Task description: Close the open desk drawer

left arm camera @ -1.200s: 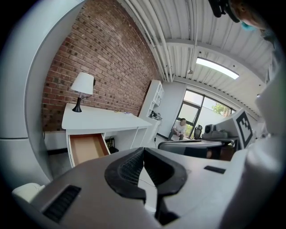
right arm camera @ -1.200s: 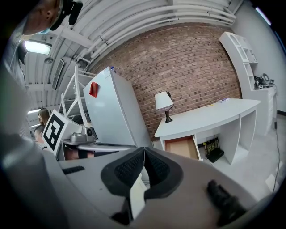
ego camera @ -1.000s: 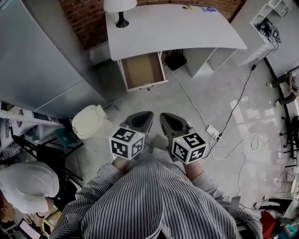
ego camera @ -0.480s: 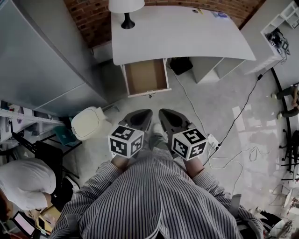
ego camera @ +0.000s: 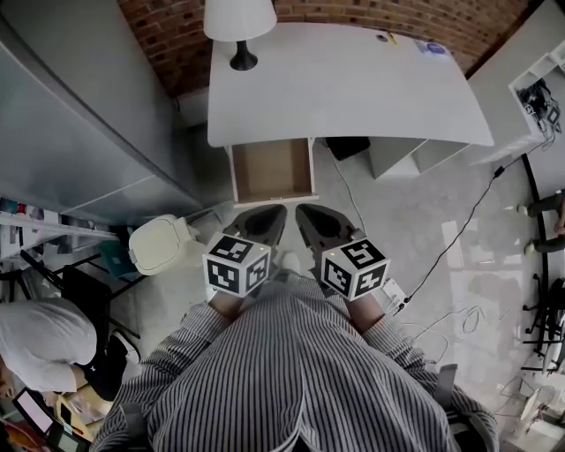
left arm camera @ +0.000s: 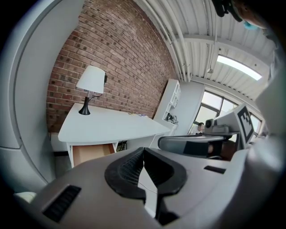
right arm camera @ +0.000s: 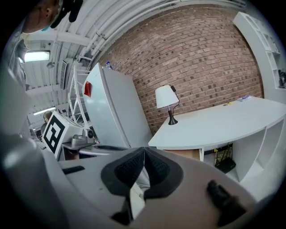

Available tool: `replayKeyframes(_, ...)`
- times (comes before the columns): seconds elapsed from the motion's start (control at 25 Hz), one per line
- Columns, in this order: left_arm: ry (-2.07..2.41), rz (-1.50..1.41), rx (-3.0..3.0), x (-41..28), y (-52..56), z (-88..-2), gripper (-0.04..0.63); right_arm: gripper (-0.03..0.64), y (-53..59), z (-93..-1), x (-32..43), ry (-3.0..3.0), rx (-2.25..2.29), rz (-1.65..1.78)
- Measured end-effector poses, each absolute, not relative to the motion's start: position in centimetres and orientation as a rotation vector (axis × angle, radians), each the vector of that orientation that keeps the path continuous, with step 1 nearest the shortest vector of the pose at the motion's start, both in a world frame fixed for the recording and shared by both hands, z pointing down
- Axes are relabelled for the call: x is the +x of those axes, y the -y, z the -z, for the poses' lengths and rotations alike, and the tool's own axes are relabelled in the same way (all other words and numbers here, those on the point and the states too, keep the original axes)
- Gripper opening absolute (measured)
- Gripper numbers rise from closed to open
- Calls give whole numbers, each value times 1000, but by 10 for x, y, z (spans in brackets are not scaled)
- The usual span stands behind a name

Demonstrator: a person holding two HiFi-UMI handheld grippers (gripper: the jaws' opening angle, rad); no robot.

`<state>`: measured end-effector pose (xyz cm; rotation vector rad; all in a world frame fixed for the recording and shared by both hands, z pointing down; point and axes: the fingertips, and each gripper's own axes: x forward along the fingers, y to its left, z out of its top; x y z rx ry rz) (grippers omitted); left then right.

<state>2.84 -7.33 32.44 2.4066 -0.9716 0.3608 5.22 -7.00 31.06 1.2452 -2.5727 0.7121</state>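
We hold both grippers side by side in front of our striped shirt, each pointing forward at the desk. The left gripper has its jaws pressed together with nothing between them, and its own view shows the two dark pads meeting at their tips. The right gripper is clenched the same way and is also empty.

The drawer stands pulled out from under the left end of the desk, straight ahead of both grippers. Its brown inside is open to view and looks bare. From above, the gripper tips seem to lie just short of the drawer's front edge. That may be a trick of the steep angle, because each gripper's own view shows the drawer some way ahead and lower, touching neither gripper.

Beyond the left gripper, a lamp with a white shade stands on the far left corner of the desk, against a brick wall. To the left of the left gripper a pale lidded bin sits on the floor beside a tall grey cabinet. To the right of the right gripper a black cable runs across the floor.
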Motion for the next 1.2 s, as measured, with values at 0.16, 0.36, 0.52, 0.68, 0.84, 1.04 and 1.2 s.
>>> replayKeyframes(0.16, 996, -361, 2397, 46, 97, -325, 12, 17, 96, -310, 70, 2587, 1220, -705)
replayKeyframes(0.36, 1044, -355, 2362, 58, 113, -331, 12, 17, 117, -315, 84, 2599, 1172, -722)
replayKeyframes(0.52, 1076, -349, 2332, 59, 119, -337, 12, 17, 121, -322, 83, 2603, 1110, -732)
replayKeyframes(0.68, 1087, -347, 2322, 60, 122, -339, 12, 17, 124, -324, 87, 2607, 1100, -740)
replayKeyframes(0.84, 1091, -358, 2322, 60, 123, -341, 12, 17, 128, -326, 93, 2604, 1125, -757)
replayKeyframes(1.04, 1093, -360, 2302, 52, 123, -345, 12, 17, 127, -328, 87, 2598, 1112, -775)
replayKeyframes(1.2, 1084, -368, 2312, 44, 127, -344, 12, 17, 132, -327, 79, 2597, 1123, -777)
